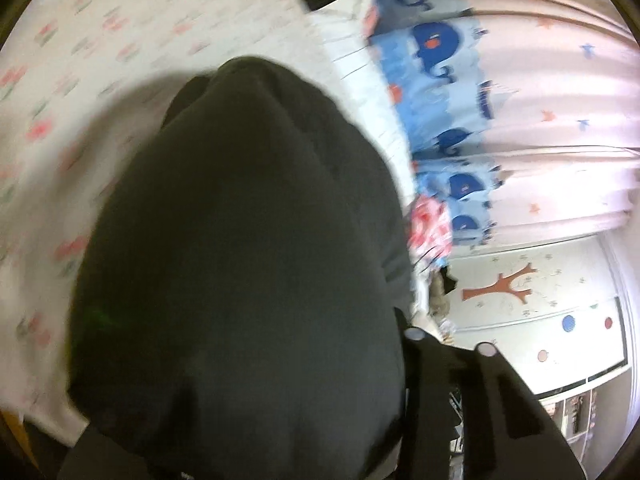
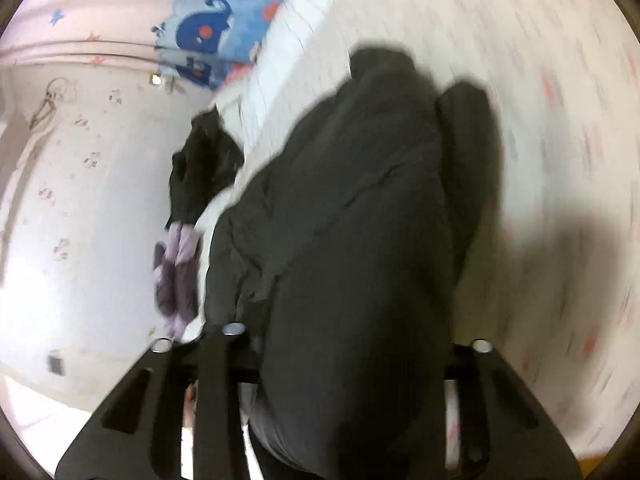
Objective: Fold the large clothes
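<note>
A large dark grey garment (image 1: 240,240) rises off the flower-print bed sheet (image 1: 80,80) and fills the middle of the left wrist view. My left gripper (image 1: 320,340) is shut on it; only the right finger (image 1: 416,360) shows, the other is under the cloth. In the right wrist view the same garment (image 2: 360,220) hangs bunched from my right gripper (image 2: 320,332), which is shut on it. One of its fingers (image 2: 224,380) shows left of the cloth. Both views are blurred.
A blue whale-print quilt (image 1: 436,72) (image 2: 208,28) lies along the bed's far edge, with a pink curtain (image 1: 560,120) behind it. Another black garment (image 2: 204,168) and a purple cloth (image 2: 176,276) lie at the bed's side. A wall with a tree sticker (image 1: 508,284) stands beyond.
</note>
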A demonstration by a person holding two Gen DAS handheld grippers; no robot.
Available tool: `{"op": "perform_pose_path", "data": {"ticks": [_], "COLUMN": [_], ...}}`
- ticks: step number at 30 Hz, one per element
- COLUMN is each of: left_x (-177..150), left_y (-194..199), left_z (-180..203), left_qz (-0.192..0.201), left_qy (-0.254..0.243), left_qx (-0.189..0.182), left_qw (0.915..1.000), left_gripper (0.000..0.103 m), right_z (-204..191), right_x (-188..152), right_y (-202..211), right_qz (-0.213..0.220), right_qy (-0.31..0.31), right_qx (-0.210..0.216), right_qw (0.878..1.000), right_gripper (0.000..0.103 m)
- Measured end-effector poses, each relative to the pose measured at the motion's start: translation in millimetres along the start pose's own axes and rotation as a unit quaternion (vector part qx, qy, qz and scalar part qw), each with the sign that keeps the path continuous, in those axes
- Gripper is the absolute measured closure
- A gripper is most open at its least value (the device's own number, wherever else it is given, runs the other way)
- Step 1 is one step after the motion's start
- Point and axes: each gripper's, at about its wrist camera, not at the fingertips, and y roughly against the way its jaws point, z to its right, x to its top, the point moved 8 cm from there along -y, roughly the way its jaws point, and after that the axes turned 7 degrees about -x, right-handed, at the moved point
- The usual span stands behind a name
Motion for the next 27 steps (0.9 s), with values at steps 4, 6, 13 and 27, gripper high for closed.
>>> {"op": "perform_pose_path", "data": {"ticks": [4, 6, 13, 27], "left_x": [-14, -28, -37, -27], "left_y": [6, 15, 45, 30], "left_z": [5, -12, -48, -45], "left_qz": [-0.005, -0.020, -0.027, 0.001], "left_qy": [-0.020, -0.021, 0.008, 0.048], "left_qx": [-0.004, -0.002, -0.001, 0.018], "left_qw": [0.9998, 0.9996, 0.9996, 0.9987], "left_gripper": [0.067, 0.067, 0.025, 0.009], "right_z": [8, 26, 3, -132], "right_x": [-11, -28, -16, -10], "right_y": [-2, -5, 69, -227], "right_qz": [-0.036, -0.071, 0.091, -0.018], "right_qy": [0.040, 0.056, 0.131, 0.361], "right_qx": [-0.059, -0.098, -0.172, -0.263], "right_qw": [0.997, 0.991, 0.972, 0.895], "right_gripper": [0.070, 0.061, 0.038, 0.006]}}
